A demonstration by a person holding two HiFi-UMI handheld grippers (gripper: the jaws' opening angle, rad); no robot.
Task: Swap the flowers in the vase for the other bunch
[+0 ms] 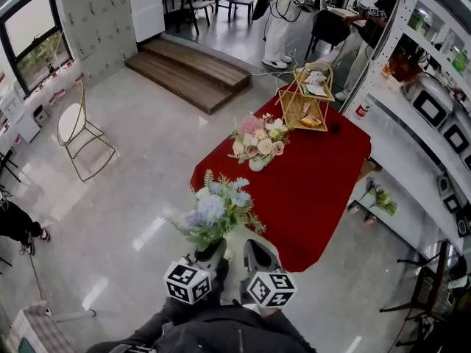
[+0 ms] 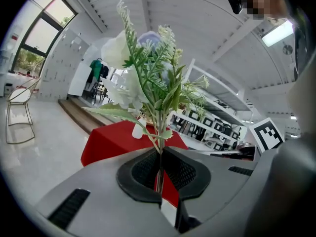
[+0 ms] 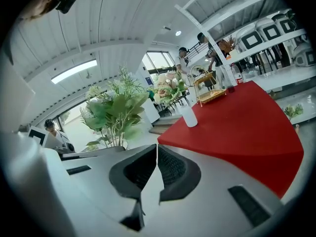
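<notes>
My left gripper (image 1: 212,252) is shut on the stems of a blue and white bunch of flowers (image 1: 215,210), held upright just off the near corner of the red table (image 1: 316,190). In the left gripper view the stems (image 2: 160,152) run up from between the closed pads. My right gripper (image 1: 254,252) is shut with nothing in it, close beside the left one. On the table's far left part stands a white vase (image 1: 257,164) with a pink and cream bunch (image 1: 258,140) in it; the vase (image 3: 188,115) also shows in the right gripper view.
A gold wire basket (image 1: 307,98) stands at the table's far end. White shelves (image 1: 434,116) with appliances run along the right. A gold chair (image 1: 77,127) stands left on the floor, wooden steps (image 1: 188,72) lie behind, and people stand at the back.
</notes>
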